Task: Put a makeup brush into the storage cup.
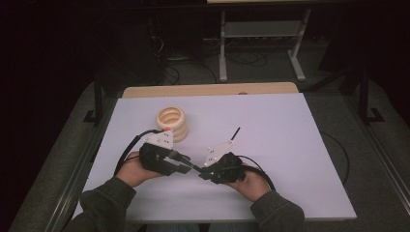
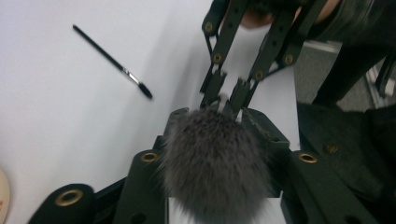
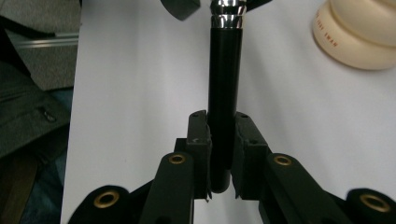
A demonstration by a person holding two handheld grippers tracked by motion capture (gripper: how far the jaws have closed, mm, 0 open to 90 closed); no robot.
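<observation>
Both grippers clamp the makeup brush point(image 3: 224, 84), right gripper point(image 3: 223, 140) on its handle, left gripper point(image 2: 219, 140) beside its bristles, mid-handover above the desk point(image 1: 290, 145).

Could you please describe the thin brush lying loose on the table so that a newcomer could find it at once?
Start at the white table and find the cream ribbed holder. To its right, beyond the right gripper, lies the thin black brush. It lies alone and is far slimmer than the fluffy brush that the grippers hold.

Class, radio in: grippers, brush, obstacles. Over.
Right gripper shut on big brush handle. Left gripper around its bristles, grip unclear. Thin brush lies apart.
</observation>
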